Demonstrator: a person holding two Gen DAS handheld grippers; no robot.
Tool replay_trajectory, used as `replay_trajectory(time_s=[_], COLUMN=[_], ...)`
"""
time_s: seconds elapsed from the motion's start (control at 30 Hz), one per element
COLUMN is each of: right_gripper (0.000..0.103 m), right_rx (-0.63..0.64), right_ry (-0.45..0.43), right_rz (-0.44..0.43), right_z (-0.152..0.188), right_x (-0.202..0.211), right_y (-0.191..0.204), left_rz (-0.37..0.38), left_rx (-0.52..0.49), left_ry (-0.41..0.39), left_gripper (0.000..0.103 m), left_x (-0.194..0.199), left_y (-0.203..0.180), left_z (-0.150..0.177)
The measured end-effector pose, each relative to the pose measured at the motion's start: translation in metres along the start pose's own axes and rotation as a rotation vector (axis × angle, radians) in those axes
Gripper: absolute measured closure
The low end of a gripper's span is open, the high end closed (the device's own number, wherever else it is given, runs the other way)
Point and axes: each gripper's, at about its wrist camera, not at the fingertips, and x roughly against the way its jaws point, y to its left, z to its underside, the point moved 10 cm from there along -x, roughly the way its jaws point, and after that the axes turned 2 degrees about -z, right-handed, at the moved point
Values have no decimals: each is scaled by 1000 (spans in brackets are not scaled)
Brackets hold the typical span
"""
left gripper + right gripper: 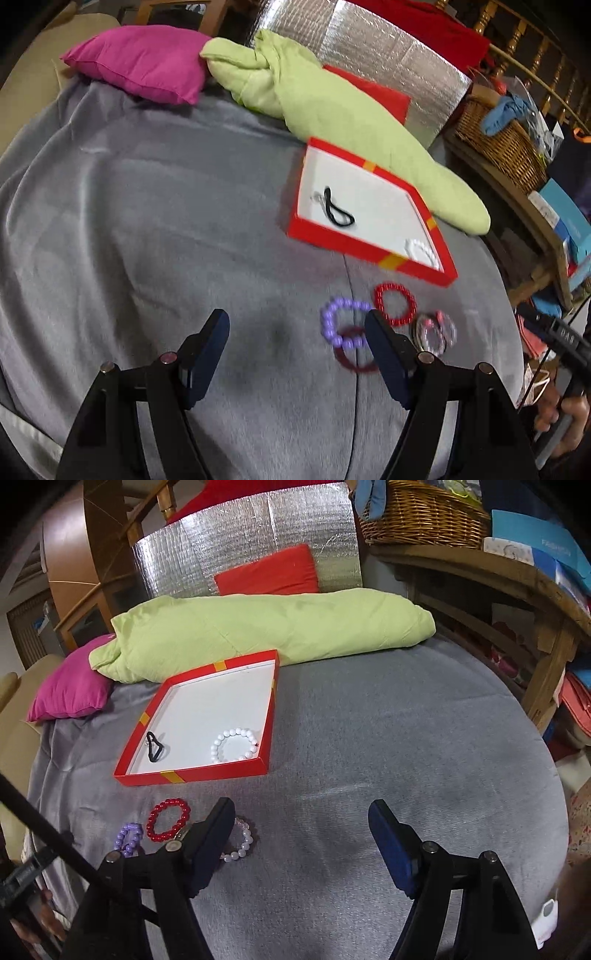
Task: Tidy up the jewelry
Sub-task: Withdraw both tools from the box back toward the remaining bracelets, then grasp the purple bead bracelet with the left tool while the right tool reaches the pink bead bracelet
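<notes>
Both grippers hang with jaws spread and nothing between them over a grey blanket (369, 720) covering the bed.

Left gripper (297, 325): its right finger (384, 347) overlaps the cluster of loose bracelets and hides part of it. At 1 o'clock from its tips lie a purple bead bracelet (338, 325), a red bead bracelet (395, 304), a dark red ring-like bangle (354, 363) partly under the purple one, and a clear pinkish bracelet (436, 332), blurred. Further out at 1 o'clock sits the red box lid (332, 240) with a white inside, holding a black hair tie (338, 210) and a white bead bracelet (423, 251) in its near corner.

Right gripper (301, 808): its left finger (218, 827) covers part of the pale pink bracelet (243, 843). The same cluster lies at 9 o'clock; the box lid lies at 11 o'clock.

Beyond the lid a rolled light-green quilt (277, 627) stretches across the bed, with a magenta pillow (70, 694) at 10 o'clock, a red cushion (269, 570) and a silver foil panel (240, 535) at 12 o'clock. A wicker basket (421, 517) and a blue carton (546, 550) sit on a wooden shelf (480, 568) at 1 o'clock; the carton's print is too blurred to read.
</notes>
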Motion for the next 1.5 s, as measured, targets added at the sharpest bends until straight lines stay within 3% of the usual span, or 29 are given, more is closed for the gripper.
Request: replay_trajectory(time_s=[0.2,0.37,0.57,0.73,0.9,1.07,1.17,1.33,1.5], right_gripper=[26,26,26,26,28,55,58,63,63], right_rx=[55,92,89,72,63,59,50,50,63], right_ry=[-6,-5,0,33,79,167,185,207,261], right_rz=[-7,-41,-112,-172,-225,-242,-235,-217,-168], right_z=[7,14,19,24,33,47,48,46,49], right_x=[-1,-4,-7,-13,-23,-42,-50,-62,-83], right_y=[9,20,27,33,39,43,42,48,50], left_rz=[18,-93,-173,-148,-103,-70,-48,-40,-17], left_rx=[8,-19,7,-44,-159,-240,-241,-272,-267], left_ry=[30,-16,39,43,57,89,104,149,177], left_gripper=[29,29,29,29,29,29,30,41,41], left_x=[4,9,-2,-10,-18,-30,-35,-47,-55], left_y=[-3,14,34,20,-13,-39,-46,-56,-62], left_z=[19,9,11,12,18,27,28,36,36])
